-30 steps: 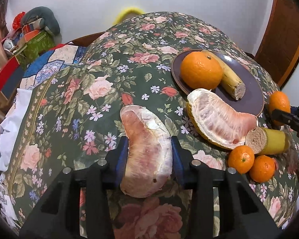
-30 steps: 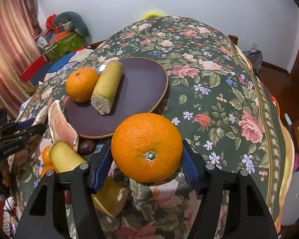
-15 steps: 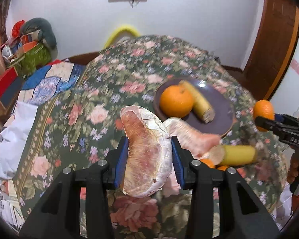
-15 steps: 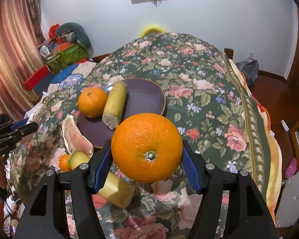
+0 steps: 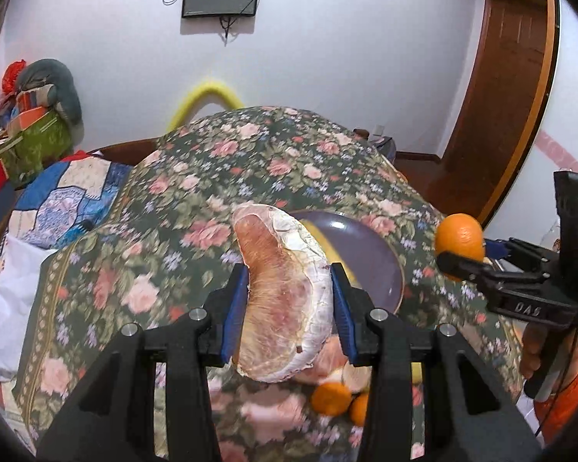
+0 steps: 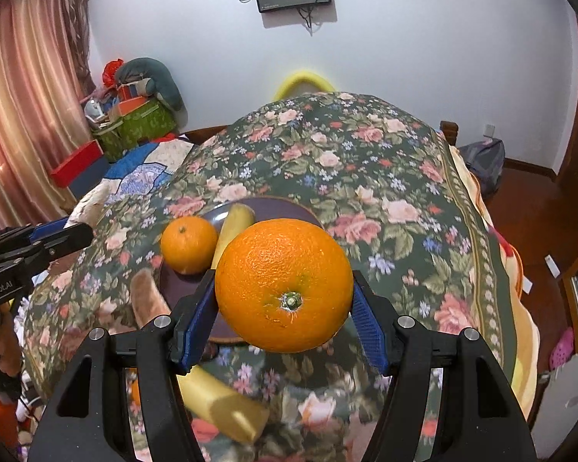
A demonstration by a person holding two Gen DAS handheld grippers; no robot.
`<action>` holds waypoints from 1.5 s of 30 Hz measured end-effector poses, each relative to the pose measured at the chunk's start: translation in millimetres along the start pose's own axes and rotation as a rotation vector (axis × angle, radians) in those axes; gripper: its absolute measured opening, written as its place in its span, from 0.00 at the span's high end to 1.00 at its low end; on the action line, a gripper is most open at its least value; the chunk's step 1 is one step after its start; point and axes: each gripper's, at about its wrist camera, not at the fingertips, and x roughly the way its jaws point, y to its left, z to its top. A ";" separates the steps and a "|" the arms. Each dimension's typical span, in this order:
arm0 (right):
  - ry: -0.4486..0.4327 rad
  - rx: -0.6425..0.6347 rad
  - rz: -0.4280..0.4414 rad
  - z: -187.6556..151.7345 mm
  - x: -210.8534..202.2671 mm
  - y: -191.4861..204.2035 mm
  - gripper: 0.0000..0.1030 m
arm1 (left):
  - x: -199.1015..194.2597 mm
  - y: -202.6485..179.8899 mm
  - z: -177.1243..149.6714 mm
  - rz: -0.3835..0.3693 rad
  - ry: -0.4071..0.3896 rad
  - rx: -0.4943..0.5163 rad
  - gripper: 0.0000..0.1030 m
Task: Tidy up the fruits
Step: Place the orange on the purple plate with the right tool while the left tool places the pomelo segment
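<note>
My left gripper (image 5: pixel 289 304) is shut on a peeled pomelo wedge (image 5: pixel 285 296), held up above the floral tablecloth (image 5: pixel 196 200). My right gripper (image 6: pixel 283 308) is shut on a large orange (image 6: pixel 284 285), also lifted off the table; from the left wrist view the same orange (image 5: pixel 459 239) shows at the right edge. Behind it lies a dark purple plate (image 6: pixel 289 210) carrying a smaller orange (image 6: pixel 189 244) and a cut banana piece (image 6: pixel 231 231). A second pomelo wedge (image 6: pixel 148 300) lies left of the plate.
Another banana piece (image 6: pixel 223 408) lies on the cloth below the right gripper. Two small tangerines (image 5: pixel 331 398) sit near the table's front. A patchwork quilt (image 5: pixel 65 192) and piled boxes (image 6: pixel 135 119) are at the left; a wooden door (image 5: pixel 508 96) stands at the right.
Both grippers have risen with their fruit, so the table and plate look smaller and lower. The wall screen has come into view at the top.
</note>
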 end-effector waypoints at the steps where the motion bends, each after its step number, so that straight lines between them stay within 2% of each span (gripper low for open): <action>1: -0.001 -0.003 0.000 2.4 3.1 0.4 0.40 | 2.8 -1.3 2.3 -0.004 -0.002 0.001 0.60; 11: 0.050 -0.009 0.024 23.1 53.2 -3.8 0.40 | 43.3 -5.8 23.1 -0.052 0.009 -0.008 0.60; 25: 0.157 -0.059 0.026 34.8 114.6 -5.6 0.40 | 110.0 -13.9 39.7 -0.074 0.091 0.009 0.60; 34: 0.155 -0.106 0.000 31.7 118.0 -1.1 0.38 | 137.3 -19.8 42.1 -0.061 0.144 0.014 0.60; 36: 0.158 -0.102 0.020 31.4 118.1 -1.3 0.35 | 141.2 -20.9 41.1 -0.066 0.160 0.012 0.60; 39: 0.149 -0.097 0.025 31.0 115.8 -0.5 0.32 | 139.3 -23.5 41.5 -0.076 0.156 0.013 0.60; 45: 0.145 -0.082 0.031 27.0 105.0 -3.1 0.32 | 124.0 -26.9 42.9 -0.075 0.135 0.023 0.58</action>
